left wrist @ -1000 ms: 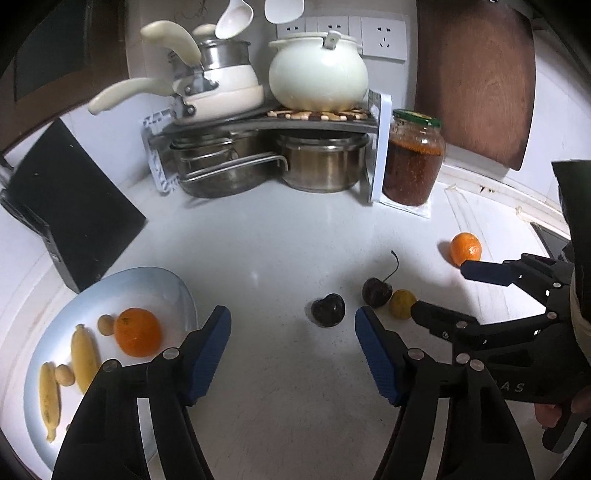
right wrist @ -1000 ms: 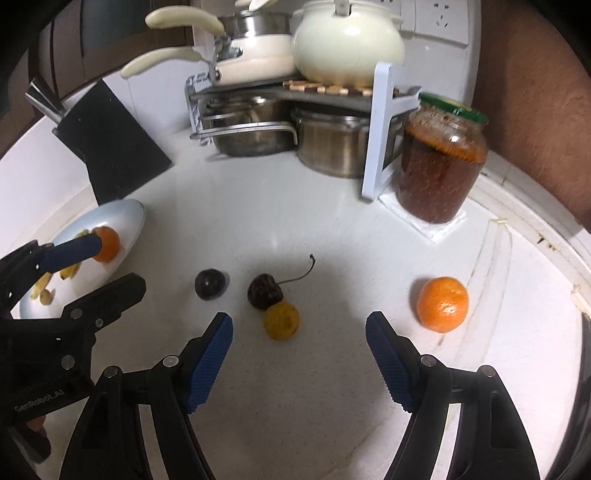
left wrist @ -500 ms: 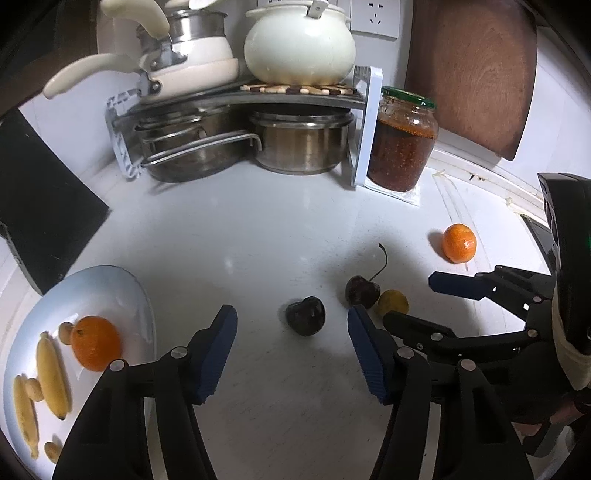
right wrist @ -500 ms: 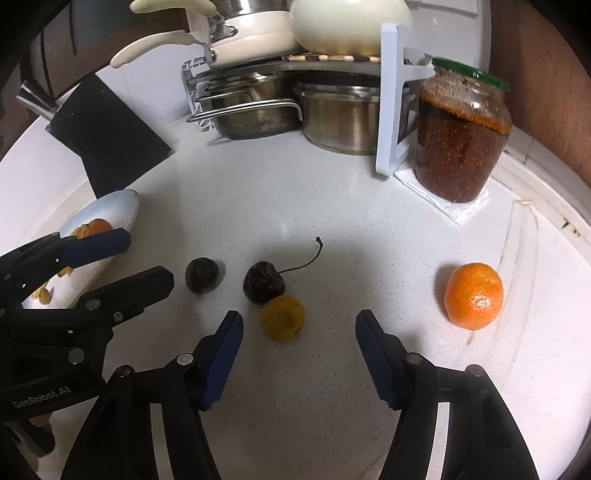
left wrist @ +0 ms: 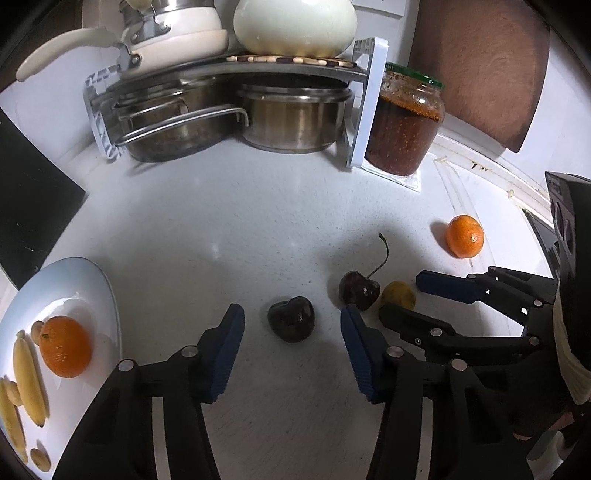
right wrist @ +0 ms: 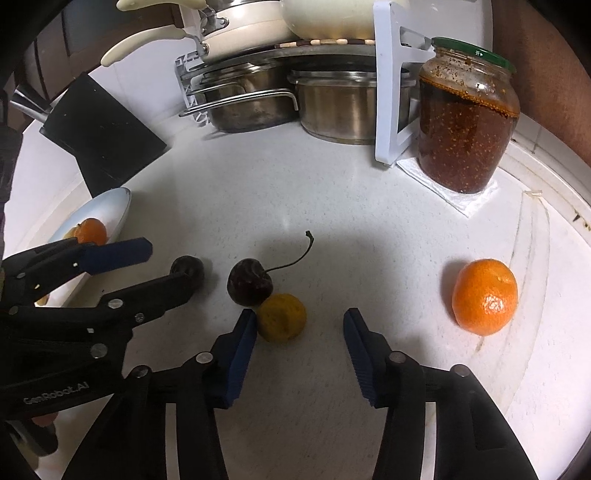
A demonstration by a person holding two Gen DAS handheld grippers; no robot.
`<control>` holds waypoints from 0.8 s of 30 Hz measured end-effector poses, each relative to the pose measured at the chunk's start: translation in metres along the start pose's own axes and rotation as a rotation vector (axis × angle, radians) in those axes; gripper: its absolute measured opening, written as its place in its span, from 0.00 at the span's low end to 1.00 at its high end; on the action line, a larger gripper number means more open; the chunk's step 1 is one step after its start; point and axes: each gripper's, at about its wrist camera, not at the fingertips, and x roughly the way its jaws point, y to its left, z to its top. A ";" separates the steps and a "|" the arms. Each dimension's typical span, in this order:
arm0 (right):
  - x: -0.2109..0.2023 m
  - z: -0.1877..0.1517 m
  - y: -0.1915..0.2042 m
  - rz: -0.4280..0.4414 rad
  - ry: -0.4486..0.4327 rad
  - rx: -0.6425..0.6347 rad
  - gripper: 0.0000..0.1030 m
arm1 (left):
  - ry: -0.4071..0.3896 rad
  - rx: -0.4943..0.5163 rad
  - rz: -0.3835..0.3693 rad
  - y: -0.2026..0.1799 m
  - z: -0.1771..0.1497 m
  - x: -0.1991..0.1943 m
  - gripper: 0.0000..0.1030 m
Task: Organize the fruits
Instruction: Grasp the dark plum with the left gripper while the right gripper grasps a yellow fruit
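Between left tool (left wrist: pixel 291 332) tips, stemless cherry (left wrist: pixel 291 319); yellow fruit (right wrist: pixel 282 316) against right tool (right wrist: pixel 300 330) left pad; both closing, gripping nothing.

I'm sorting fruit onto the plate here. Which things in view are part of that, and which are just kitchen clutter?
Part of the job:
stemless cherry
stemmed cherry
small yellow fruit
loose orange
plate, already holding an orange and bananas

Clutter:
jar
steel pots under the rack
white pot
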 end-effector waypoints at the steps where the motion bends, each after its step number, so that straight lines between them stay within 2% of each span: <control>1: 0.000 0.001 0.000 0.004 -0.001 -0.002 0.44 | 0.006 -0.002 -0.001 0.000 0.000 0.002 0.48; 3: 0.001 0.001 0.000 0.009 -0.002 -0.007 0.39 | 0.016 -0.006 -0.002 -0.001 0.001 0.006 0.47; 9: 0.000 0.002 0.000 0.010 -0.010 -0.015 0.30 | 0.036 -0.005 0.016 -0.002 0.001 0.015 0.28; 16: -0.001 0.001 -0.005 0.013 -0.012 0.004 0.28 | 0.036 -0.018 0.013 -0.005 0.001 0.016 0.28; 24: -0.012 -0.002 -0.005 0.018 -0.020 0.011 0.28 | -0.011 -0.037 0.036 -0.008 -0.004 -0.004 0.28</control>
